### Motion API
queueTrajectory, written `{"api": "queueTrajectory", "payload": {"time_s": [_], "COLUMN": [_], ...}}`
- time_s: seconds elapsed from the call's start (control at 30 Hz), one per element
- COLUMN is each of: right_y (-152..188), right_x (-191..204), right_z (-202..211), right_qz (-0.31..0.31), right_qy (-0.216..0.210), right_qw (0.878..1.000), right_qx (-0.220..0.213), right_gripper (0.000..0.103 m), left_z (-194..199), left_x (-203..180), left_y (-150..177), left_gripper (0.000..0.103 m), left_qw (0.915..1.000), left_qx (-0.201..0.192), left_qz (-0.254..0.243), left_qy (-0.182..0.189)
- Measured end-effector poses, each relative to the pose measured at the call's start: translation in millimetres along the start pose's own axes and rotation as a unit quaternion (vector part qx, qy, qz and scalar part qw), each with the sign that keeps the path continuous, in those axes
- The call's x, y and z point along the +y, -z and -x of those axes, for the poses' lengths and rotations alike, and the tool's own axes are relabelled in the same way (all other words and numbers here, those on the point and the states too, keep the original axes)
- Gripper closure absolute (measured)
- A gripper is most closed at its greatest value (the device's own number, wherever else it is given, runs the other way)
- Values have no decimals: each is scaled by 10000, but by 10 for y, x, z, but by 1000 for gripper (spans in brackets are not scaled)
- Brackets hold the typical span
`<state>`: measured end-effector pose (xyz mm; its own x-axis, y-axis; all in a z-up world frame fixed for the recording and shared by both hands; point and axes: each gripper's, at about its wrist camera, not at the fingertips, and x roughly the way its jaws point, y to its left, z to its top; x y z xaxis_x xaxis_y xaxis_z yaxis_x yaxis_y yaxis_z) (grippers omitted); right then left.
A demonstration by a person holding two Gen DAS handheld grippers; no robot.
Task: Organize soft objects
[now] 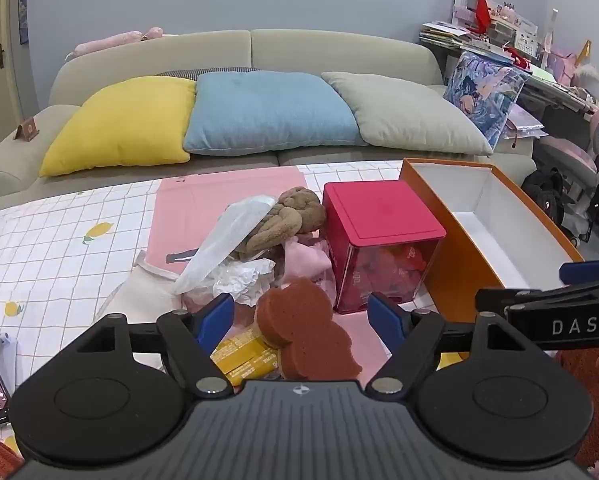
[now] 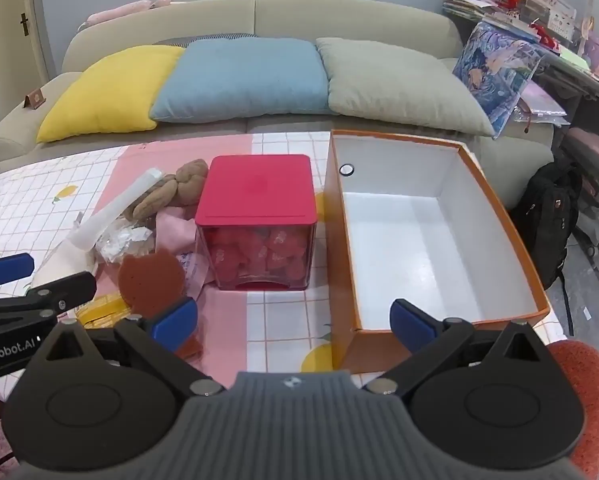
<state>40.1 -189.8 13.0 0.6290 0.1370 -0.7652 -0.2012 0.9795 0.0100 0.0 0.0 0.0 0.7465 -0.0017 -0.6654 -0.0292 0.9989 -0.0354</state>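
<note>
Porous brown sponge (image 1: 299, 328) between spread left jaws; right jaws spread, beside smooth orange box (image 2: 507, 216).

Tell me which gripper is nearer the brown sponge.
Left. The left gripper frames the brown sponge between open jaws; the right gripper sits beside it, toward the orange box.

The left tongs (image 1: 301, 316) stand wide apart over a brown sponge (image 1: 299, 328), not pressing it. Under the sponge lies a yellow packet (image 1: 243, 354). Behind it sit crumpled plastic wrap (image 1: 235, 248), a brown plush toy (image 1: 287, 216) and pink cloth (image 1: 305, 260), just beside a red-lidded box (image 1: 379, 228). An open orange box (image 1: 451, 256) stands to the right on the checked worktop (image 1: 59, 240). The right tongs (image 1: 579, 292) reach in from the right edge.
</note>
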Motion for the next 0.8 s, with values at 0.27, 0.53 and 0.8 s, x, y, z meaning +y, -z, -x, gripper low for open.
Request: {"api": "queueTrajectory", "payload": {"time_s": [0.27, 0.53, 0.8], "right_y": [-5, 0, 8], "right_x": [44, -3, -24], "right_z": [-15, -8, -39], "right_qz": [69, -22, -19], "right_qy": [-149, -141, -94], "right_qw": [9998, 9997, 9996], "right_qx": [57, 174, 263], "right_gripper": [3, 3, 3], "left_z": [47, -3, -12], "left_x": [55, 30, 23], "left_y": [-3, 23, 28], "left_gripper": [16, 16, 15], "left_qw": [9997, 9998, 9998], "left_qx": [-19, 57, 155], "left_qz": [182, 168, 110], "left_qy": [179, 69, 19]}}
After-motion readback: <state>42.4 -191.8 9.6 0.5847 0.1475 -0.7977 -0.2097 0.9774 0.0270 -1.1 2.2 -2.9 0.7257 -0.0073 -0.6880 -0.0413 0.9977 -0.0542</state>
